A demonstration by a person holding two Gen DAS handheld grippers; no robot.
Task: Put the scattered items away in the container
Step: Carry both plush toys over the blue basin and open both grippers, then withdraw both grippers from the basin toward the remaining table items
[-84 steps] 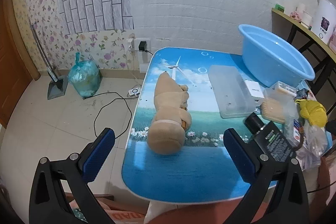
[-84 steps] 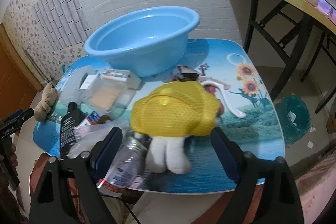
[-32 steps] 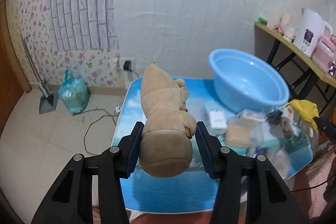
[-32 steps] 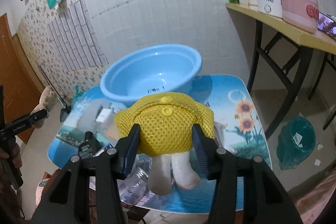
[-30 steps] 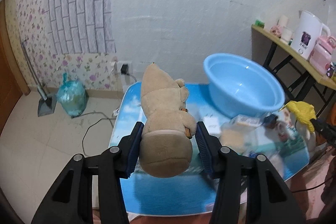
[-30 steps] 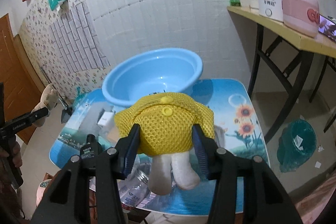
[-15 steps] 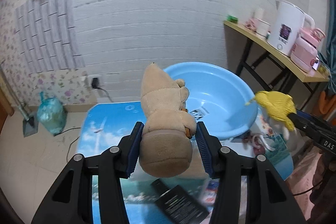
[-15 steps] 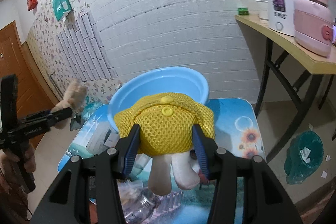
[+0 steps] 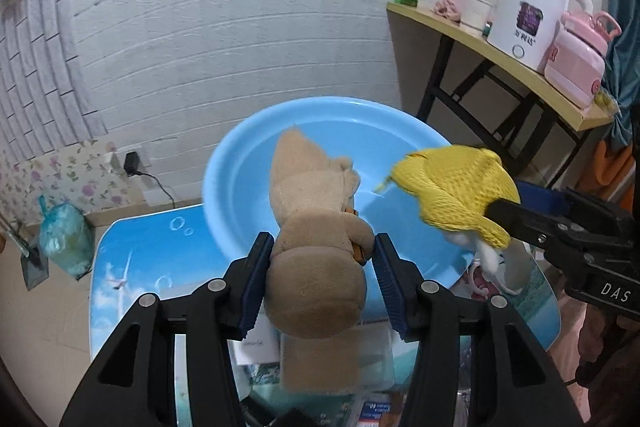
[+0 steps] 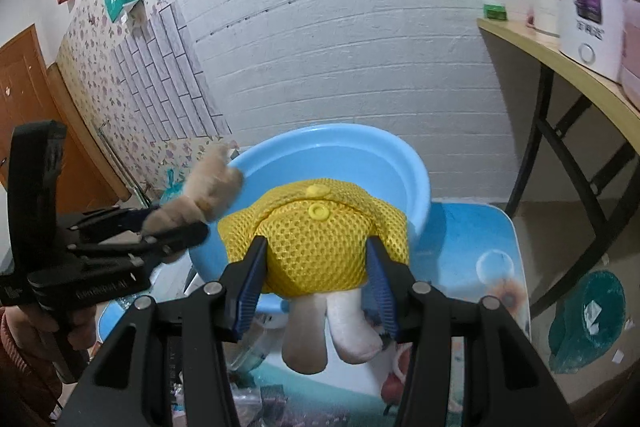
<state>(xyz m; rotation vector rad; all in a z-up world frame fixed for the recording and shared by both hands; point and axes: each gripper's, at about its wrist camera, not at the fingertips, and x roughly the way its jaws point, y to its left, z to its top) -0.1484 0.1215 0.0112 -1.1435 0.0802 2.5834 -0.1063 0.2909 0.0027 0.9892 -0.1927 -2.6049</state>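
My left gripper [image 9: 320, 279] is shut on a tan plush bear [image 9: 316, 227] and holds it in the air at the near rim of the light blue basin [image 9: 240, 163]. My right gripper [image 10: 316, 279] is shut on a plush toy in a yellow mesh hat [image 10: 320, 235] with white legs, held above the basin's [image 10: 416, 171] near rim. In the left wrist view the yellow toy [image 9: 456, 195] and the right gripper [image 9: 560, 227] come in from the right. In the right wrist view the bear [image 10: 208, 191] and the left gripper [image 10: 132, 227] come in from the left.
The basin stands on a blue printed table [image 9: 132, 259]. Small boxes, a clear lid and packets [image 9: 256, 343] lie below the grippers. A yellow shelf [image 9: 500, 67] holds a white kettle [image 9: 528, 19] and a pink pot. A teal bin [image 10: 588, 323] stands on the floor.
Both grippers closed on their plush toys, lifted them off the table and carried them toward the basin. Since half a second ago both toys have come closer together over its near rim.
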